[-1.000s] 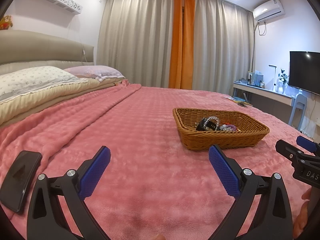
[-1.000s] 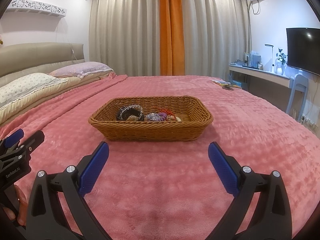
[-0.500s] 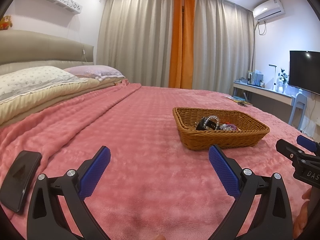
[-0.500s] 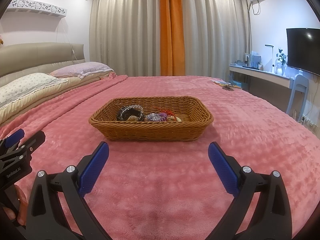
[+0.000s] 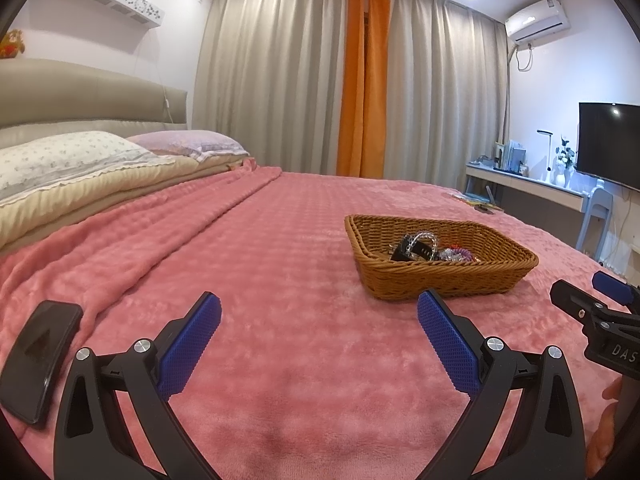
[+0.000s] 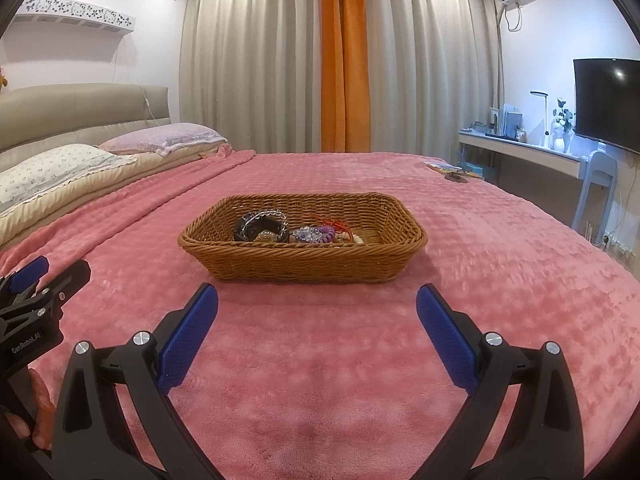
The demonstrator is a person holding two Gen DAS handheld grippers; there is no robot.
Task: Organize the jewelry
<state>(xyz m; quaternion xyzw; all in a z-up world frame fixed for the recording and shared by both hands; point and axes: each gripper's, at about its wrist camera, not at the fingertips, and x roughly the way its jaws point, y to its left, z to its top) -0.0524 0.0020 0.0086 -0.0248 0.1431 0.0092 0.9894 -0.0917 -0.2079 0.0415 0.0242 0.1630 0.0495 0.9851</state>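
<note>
While spread wide and empty, both hand-held grippers — left (image 5: 318, 344), right (image 6: 317, 340) — before jewelry basket (image 6: 303, 269).

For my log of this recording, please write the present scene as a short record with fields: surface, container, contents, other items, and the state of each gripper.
surface: pink blanket covering a bed
container: wicker basket, resting on the blanket, ahead of both grippers
contents: jewelry pile in the basket, with a black band, clear beads, purple and red pieces
other items: black phone on the blanket at the left edge; two pillows near the headboard
left gripper: fingers wide apart, holding nothing
right gripper: fingers wide apart, holding nothing, pointing at the basket
</note>
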